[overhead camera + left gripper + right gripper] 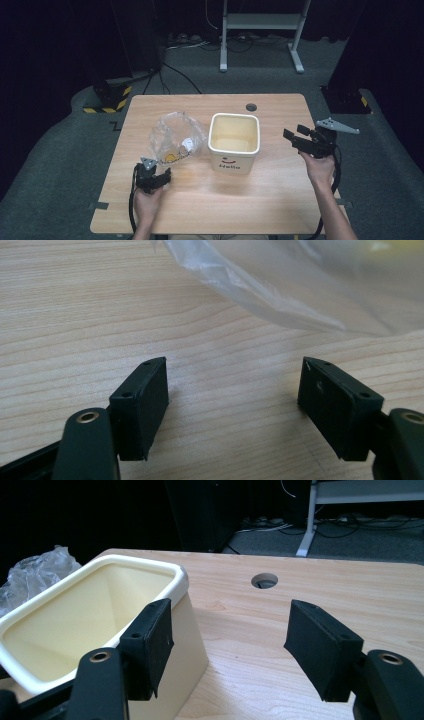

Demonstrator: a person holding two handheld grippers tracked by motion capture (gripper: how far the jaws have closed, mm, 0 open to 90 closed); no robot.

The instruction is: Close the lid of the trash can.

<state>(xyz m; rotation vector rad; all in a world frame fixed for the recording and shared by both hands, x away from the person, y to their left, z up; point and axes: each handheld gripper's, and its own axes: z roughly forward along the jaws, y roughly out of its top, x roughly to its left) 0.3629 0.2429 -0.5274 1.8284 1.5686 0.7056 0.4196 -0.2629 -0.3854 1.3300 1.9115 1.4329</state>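
Plastic bag [176,137] lies crumpled beside cream bin [234,142]; fingers apart

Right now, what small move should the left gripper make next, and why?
Probably ease the left gripper forward to the plastic bag. Its jaws stand open with nothing between them, and in the left gripper view the bag's edge lies just ahead on the table. The bin beside it looks empty.

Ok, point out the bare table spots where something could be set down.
The front strip of the table between the two hands is free. So is the right side, between the cream bin and the right tool, and the far edge near the cable hole. It is crowded where the plastic bag touches the bin.
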